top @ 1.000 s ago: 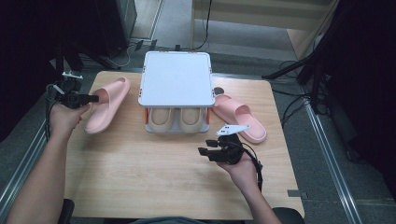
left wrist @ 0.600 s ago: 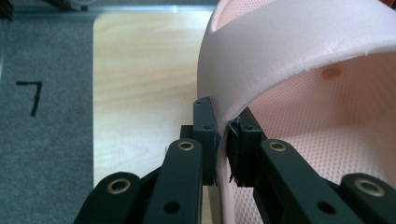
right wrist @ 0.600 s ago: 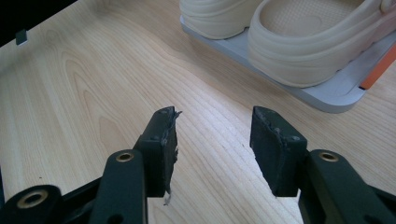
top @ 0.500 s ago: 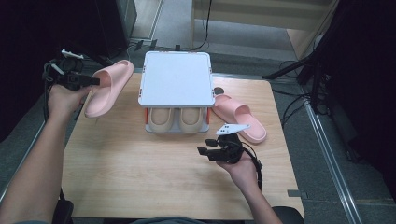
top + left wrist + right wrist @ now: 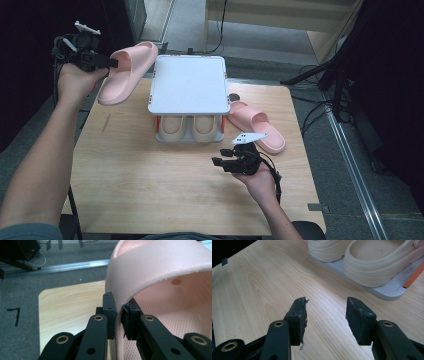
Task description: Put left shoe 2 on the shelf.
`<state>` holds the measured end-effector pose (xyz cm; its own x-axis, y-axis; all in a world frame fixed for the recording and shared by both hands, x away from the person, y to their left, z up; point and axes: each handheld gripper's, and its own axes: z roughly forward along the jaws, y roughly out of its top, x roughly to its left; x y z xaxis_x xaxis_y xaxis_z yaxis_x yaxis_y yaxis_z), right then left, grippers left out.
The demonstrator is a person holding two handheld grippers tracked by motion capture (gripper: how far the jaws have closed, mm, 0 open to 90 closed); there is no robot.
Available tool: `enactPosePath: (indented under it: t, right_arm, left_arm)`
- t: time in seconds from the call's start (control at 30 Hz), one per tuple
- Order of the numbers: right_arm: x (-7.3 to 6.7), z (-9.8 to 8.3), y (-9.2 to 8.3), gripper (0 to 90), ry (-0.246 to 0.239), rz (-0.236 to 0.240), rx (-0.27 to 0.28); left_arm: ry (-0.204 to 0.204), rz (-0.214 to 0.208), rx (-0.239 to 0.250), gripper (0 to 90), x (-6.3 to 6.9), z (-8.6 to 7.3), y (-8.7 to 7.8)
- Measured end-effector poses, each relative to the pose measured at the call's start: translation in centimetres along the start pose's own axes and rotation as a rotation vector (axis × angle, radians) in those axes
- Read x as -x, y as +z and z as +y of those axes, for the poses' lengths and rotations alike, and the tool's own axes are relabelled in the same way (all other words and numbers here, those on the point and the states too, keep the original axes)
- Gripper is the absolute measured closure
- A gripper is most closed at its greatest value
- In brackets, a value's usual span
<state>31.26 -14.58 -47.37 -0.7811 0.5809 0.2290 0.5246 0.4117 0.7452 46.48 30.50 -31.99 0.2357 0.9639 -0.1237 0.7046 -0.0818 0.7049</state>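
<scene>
The left gripper (image 5: 111,63) is clamped on the side wall of a pink foam slide sandal (image 5: 125,72), its two black pads pressing the thin edge beneath the strap from either side, as the left gripper view shows close up (image 5: 119,320). The sandal hangs clear of the wooden tabletop (image 5: 150,190), toe end tilted downward, out beyond that gripper toward the middle of the scene. Just past the sandal stands a grey two-level shoe rack with orange corner pieces (image 5: 189,82), its flat top plate bare. On the lower level of the rack a pair of beige foam clogs (image 5: 189,127) sits side by side, their rounded ends facing the person.

The right gripper (image 5: 219,163) hovers low over the tabletop with its jaws standing wide apart and nothing between them; in the right gripper view (image 5: 325,315) bare wood grain shows in the gap. Ahead of this gripper is the front of the rack with the clogs (image 5: 372,262). Beside it, toward the right edge of the tabletop, a second pink foam slide sandal (image 5: 257,125) lies flat next to the rack, near the right gripper but apart from it.
</scene>
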Motion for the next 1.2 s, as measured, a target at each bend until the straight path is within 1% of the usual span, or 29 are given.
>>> enactPosePath:
  t: [0.07,0.1,0.13,0.17,0.2,0.23,0.33,0.37,0.4,0.5,0.57,0.67,0.8,0.87,0.97,1.0,1.07,1.17,1.2]
  right_arm:
    - [0.0,0.0,0.0,51.7,-0.001,0.001,-0.001]
    - [0.0,0.0,0.0,51.7,-0.002,0.003,0.000]
    - [-0.1,0.0,0.0,51.7,-0.001,0.006,0.002]
    - [-0.1,0.0,0.0,51.7,-0.001,0.006,0.002]
    - [-0.1,0.0,0.0,51.7,-0.001,0.007,0.002]
    - [-0.1,0.0,0.0,51.6,-0.003,0.007,0.001]
    - [-0.1,0.0,0.0,51.6,-0.003,0.009,-0.001]
    - [-0.1,0.0,0.0,51.6,-0.004,0.010,0.001]
    - [-0.1,0.0,-0.1,51.5,-0.005,0.011,0.003]
    - [-0.1,0.0,-0.1,51.5,-0.004,0.012,0.004]
    - [-0.1,0.0,-0.1,51.5,-0.005,0.012,0.004]
    - [-0.1,0.0,-0.1,51.5,-0.001,0.008,-0.001]
    - [-0.2,0.0,0.0,51.5,-0.006,0.010,-0.005]
    - [-0.2,0.0,0.0,51.5,-0.004,0.010,-0.005]
    - [-0.2,0.0,0.0,51.5,-0.005,0.008,-0.004]
    - [-0.2,0.0,0.1,51.5,-0.008,0.009,-0.004]
    - [-0.2,0.0,0.2,51.5,-0.010,0.010,-0.007]
    - [-0.3,0.0,0.4,51.5,-0.016,0.013,-0.012]
    - [-0.3,0.0,0.4,51.5,-0.016,0.012,-0.012]
  left_arm:
    - [0.013,-0.002,-0.002,81.9,0.7,0.4,0.2]
    - [0.019,-0.006,-0.004,81.9,1.4,0.7,0.5]
    - [0.018,-0.007,-0.001,81.8,1.7,0.8,0.6]
    - [0.033,-0.009,-0.006,81.8,2.1,1.0,0.8]
    - [0.031,-0.011,-0.005,81.8,2.5,1.1,1.0]
    - [0.039,-0.014,-0.010,81.8,3.0,1.2,1.3]
    - [0.054,-0.012,-0.010,81.4,4.2,1.5,2.1]
    - [0.054,-0.008,-0.013,81.4,4.7,1.6,2.4]
    - [0.063,-0.005,-0.019,81.4,5.2,1.8,2.8]
    - [0.073,-0.007,-0.026,81.4,6.3,2.1,3.5]
    - [0.086,-0.006,-0.028,81.3,6.8,2.3,4.0]
    - [0.102,0.001,-0.036,80.9,7.4,2.4,4.6]
    - [0.116,-0.009,-0.038,79.9,8.1,2.4,5.2]
    - [0.125,-0.004,-0.048,78.8,8.3,2.4,5.4]
    - [0.143,0.002,-0.044,77.1,8.7,2.3,5.4]
    - [0.143,0.002,-0.043,76.5,8.8,2.3,5.4]
    - [0.146,-0.002,-0.047,75.3,8.9,2.2,5.4]
    - [0.128,-0.031,-0.051,70.8,8.8,2.1,5.2]
    - [0.134,-0.038,-0.051,69.0,8.7,2.1,5.1]
